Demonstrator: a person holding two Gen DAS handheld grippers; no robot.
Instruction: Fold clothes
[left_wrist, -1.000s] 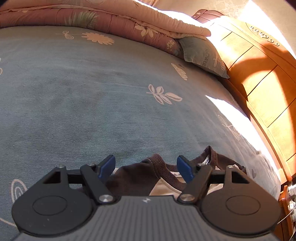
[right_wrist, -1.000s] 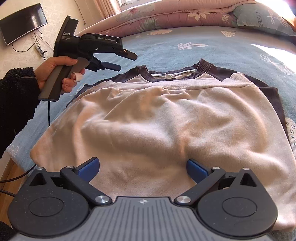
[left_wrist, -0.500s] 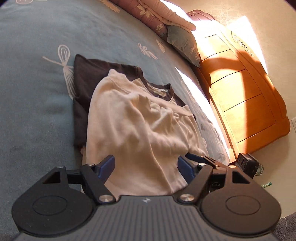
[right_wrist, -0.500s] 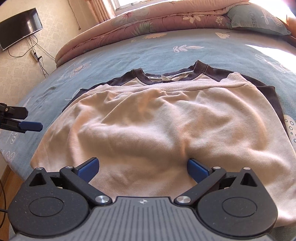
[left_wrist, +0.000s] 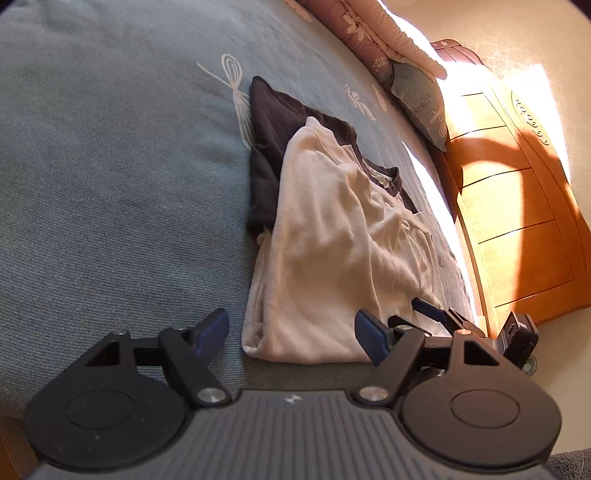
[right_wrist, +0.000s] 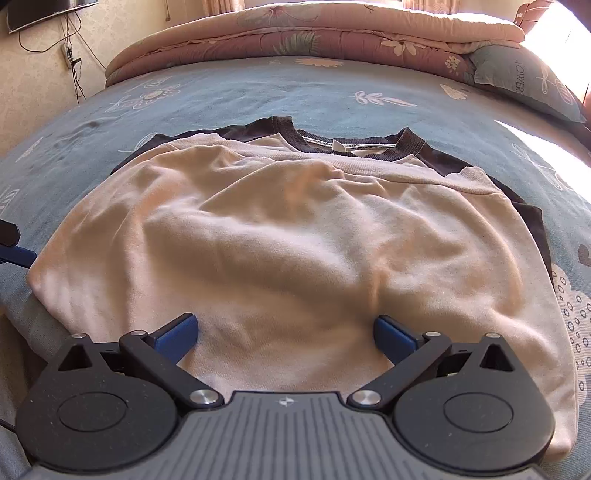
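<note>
A cream sweatshirt (right_wrist: 295, 240) with dark sleeves and a dark collar (right_wrist: 354, 142) lies doubled over on the blue bedspread (right_wrist: 258, 92). My right gripper (right_wrist: 284, 330) is open over its near edge, with cream fabric under both fingers and nothing pinched. In the left wrist view the same sweatshirt (left_wrist: 332, 229) runs away from me. My left gripper (left_wrist: 291, 332) is open at its near left corner, which lies between the fingers. The right gripper's fingers (left_wrist: 430, 311) show at the far side of that edge. One blue finger (right_wrist: 16, 255) of the left gripper pokes in beside the shirt's left corner.
A folded floral quilt (right_wrist: 314, 33) and a blue pillow (right_wrist: 524, 81) lie along the far side of the bed. A wooden bed board (left_wrist: 517, 206) stands in sunlight on the right. A wall screen (right_wrist: 44, 11) with cables hangs at the back left. The bed edge (right_wrist: 22, 325) is near.
My left gripper has swung from the collar side down to the shirt's near left corner and stayed open. The right gripper has held almost still over the near edge.
</note>
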